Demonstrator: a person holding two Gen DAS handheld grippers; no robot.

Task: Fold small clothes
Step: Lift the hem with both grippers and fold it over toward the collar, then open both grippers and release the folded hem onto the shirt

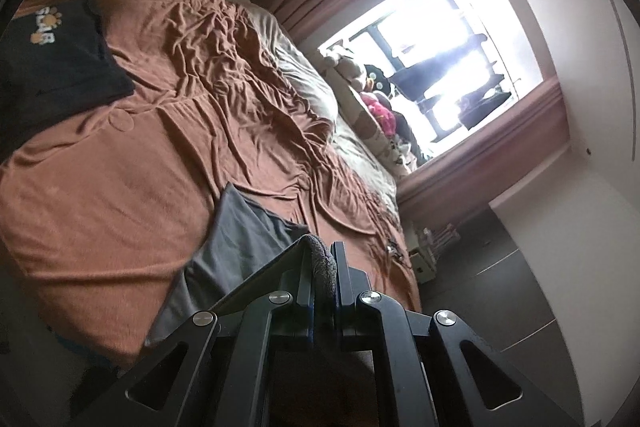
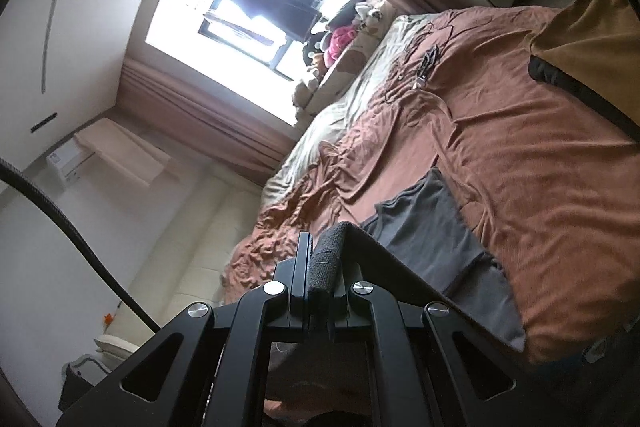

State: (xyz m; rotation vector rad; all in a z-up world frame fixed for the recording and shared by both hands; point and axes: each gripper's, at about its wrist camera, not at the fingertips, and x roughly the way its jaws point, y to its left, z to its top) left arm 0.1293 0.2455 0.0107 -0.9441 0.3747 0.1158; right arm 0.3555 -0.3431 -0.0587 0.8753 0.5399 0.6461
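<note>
- Black linkage arms fill the bottom of both wrist views, leading up to the jaws.
- Left hand-held gripper (image 1: 323, 263) is clamped on a bunched corner of the grey garment (image 1: 240, 239); a taut edge of the cloth runs from its tip down to the left.
- Right hand-held gripper (image 2: 320, 259) is likewise clamped on a rolled corner of the same grey garment (image 2: 432, 223), the taut edge running off to the right.
- Between the two grips, the cloth hangs stretched, and its far part lies on the brown bed cover (image 1: 160, 131).
- On that cover, well apart from the grey piece, lies a black printed garment (image 1: 52, 51).
- Behind the bed is a bright window (image 1: 440, 59).
</note>
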